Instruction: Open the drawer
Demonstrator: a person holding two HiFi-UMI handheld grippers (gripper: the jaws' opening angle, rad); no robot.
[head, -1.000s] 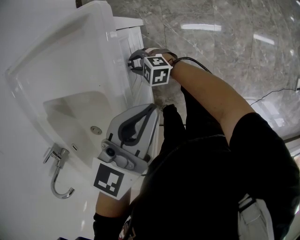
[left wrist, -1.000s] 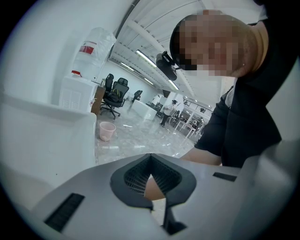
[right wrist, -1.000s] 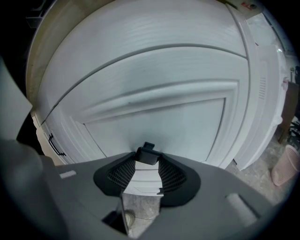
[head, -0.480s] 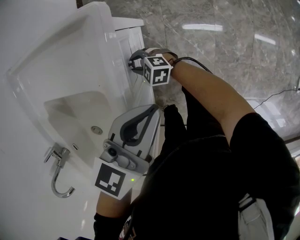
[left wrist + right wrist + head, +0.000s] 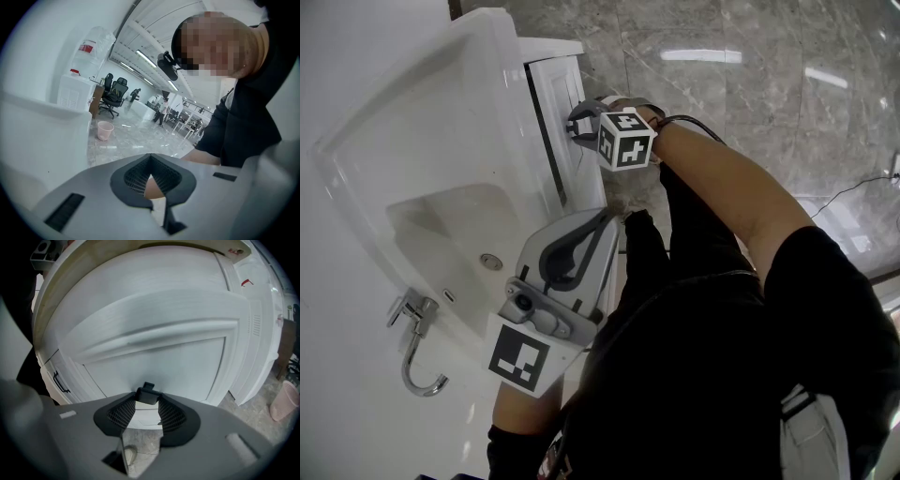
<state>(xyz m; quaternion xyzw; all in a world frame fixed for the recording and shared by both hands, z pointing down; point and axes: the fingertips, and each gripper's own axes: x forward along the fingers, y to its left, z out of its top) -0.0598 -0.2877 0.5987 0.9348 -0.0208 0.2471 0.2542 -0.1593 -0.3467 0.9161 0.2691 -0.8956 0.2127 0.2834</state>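
**Drawer handle clamped, front standing off the vanity**

The drawer front (image 5: 555,94), a white panelled face, sits below the rim of the white sink basin (image 5: 412,141) on the side nearest the person. In the head view a dark gap runs along its inner edge, between the front and the vanity body, so it stands slightly out. The right gripper view looks straight at this same panel (image 5: 154,348), and the small black handle (image 5: 148,389) sits at its lower middle.

The right hand-held gripper (image 5: 147,397) has closed its ribbed pads on that handle, one on each side. In the head view it (image 5: 579,124) reaches in from the person's outstretched arm, with its marker cube (image 5: 625,139) just behind the jaws.

The left hand-held gripper (image 5: 608,217) is held close to the person's body, over the near edge of the basin and well apart from the handle. In its own view the tips (image 5: 150,157) meet, with nothing gripped between them.

Farther out, a chrome faucet (image 5: 417,347) and a round drain (image 5: 491,262) belong to the basin. A second black bar handle (image 5: 60,380) shows on the neighbouring cabinet front. The floor (image 5: 750,84) is polished grey marble, with a thin cable (image 5: 853,187) lying across it. A pink bin (image 5: 283,401) stands on it beside the vanity
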